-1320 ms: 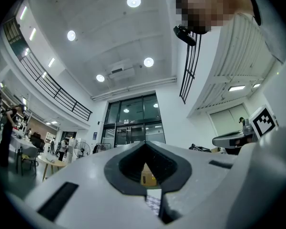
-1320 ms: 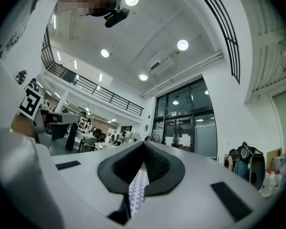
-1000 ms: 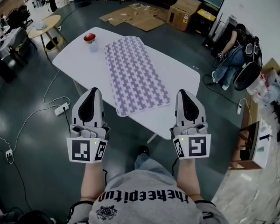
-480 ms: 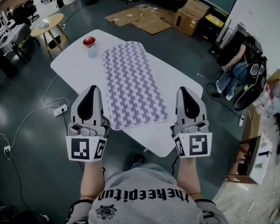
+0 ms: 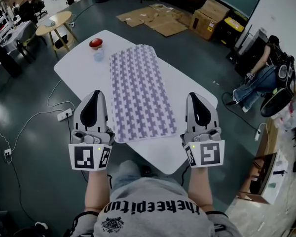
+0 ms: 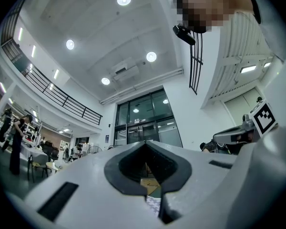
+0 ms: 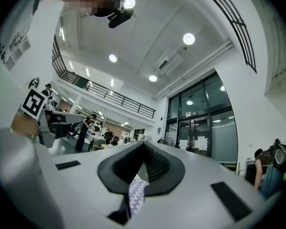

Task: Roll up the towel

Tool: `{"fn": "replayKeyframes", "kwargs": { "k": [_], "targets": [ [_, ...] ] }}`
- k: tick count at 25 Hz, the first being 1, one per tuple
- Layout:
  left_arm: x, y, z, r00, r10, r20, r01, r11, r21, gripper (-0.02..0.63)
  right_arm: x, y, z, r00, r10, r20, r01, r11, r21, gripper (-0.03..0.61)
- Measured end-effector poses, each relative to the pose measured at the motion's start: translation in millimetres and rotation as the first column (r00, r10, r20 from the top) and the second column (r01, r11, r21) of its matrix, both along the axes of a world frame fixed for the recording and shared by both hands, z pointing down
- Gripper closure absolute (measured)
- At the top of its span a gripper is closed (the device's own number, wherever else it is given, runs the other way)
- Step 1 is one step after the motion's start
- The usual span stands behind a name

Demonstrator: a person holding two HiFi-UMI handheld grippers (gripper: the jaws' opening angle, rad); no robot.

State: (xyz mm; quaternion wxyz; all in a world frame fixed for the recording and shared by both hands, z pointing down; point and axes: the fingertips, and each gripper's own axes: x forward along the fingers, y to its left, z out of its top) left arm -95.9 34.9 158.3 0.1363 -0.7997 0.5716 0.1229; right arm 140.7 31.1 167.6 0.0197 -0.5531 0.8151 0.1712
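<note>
Purple-and-white patterned cloth towel (image 5: 143,95) looks soft, light and floppy to me, so I'd pinch its near short edge at both corners to keep the roll even. It lies spread flat on the white table (image 5: 79,65), between my left gripper (image 5: 94,97) and right gripper (image 5: 195,98), touching neither. Both grippers are closed tight, holding nothing.

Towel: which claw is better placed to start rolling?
Probably left, barely: the left claw sits beside the towel's near corner; the right claw leaves a sliver of table between.
</note>
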Motion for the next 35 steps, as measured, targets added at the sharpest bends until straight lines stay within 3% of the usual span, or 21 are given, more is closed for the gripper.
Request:
{"fn": "replayKeyframes", "kwargs": {
  "k": [6, 12, 17, 20, 22, 27, 30, 35],
  "targets": [
    [-5.7, -14.2, 18.5, 0.999, -0.032, 0.034, 0.034, 0.999, -0.037, 0.609, -10.9, -22.1, 21.7, 0.998, -0.042, -0.054, 0.039, 0.997, -0.062, 0.577],
    [-1.1, -34.5, 64.6, 0.988, -0.019, 0.152, 0.041, 0.989, -0.143, 0.609, -22.7, -46.4, 75.1, 0.985, -0.105, -0.140, 0.073, 0.973, -0.221, 0.577],
    [2.3, -56.1, 125.8, 0.960, 0.050, 0.275, 0.027, 0.963, -0.269, 0.609, -34.6, -63.7, 132.7, 0.952, -0.186, -0.244, 0.091, 0.932, -0.352, 0.577],
    [7.3, -59.6, 170.2, 0.934, 0.113, 0.339, 0.023, 0.928, -0.373, 0.609, -38.9, -67.1, 168.6, 0.924, -0.245, -0.295, 0.103, 0.899, -0.427, 0.577],
    [11.3, -56.9, 203.0, 0.905, 0.168, 0.391, 0.023, 0.898, -0.439, 0.609, -41.3, -66.2, 194.7, 0.899, -0.292, -0.328, 0.109, 0.872, -0.478, 0.576],
    [23.1, -37.8, 283.9, 0.803, 0.349, 0.484, -0.003, 0.814, -0.581, 0.607, -43.2, -54.5, 263.1, 0.817, -0.417, -0.399, 0.110, 0.790, -0.603, 0.575],
    [25.7, -23.6, 317.5, 0.721, 0.438, 0.537, 0.006, 0.771, -0.637, 0.600, -44.1, -43.3, 294.7, 0.764, -0.491, -0.418, 0.114, 0.741, -0.662, 0.575],
    [29.0, 1.0, 367.3, 0.586, 0.574, 0.571, 0.017, 0.696, -0.718, 0.516, -41.4, -22.0, 340.7, 0.689, -0.599, -0.409, 0.116, 0.648, -0.753, 0.555]
  ]
}}
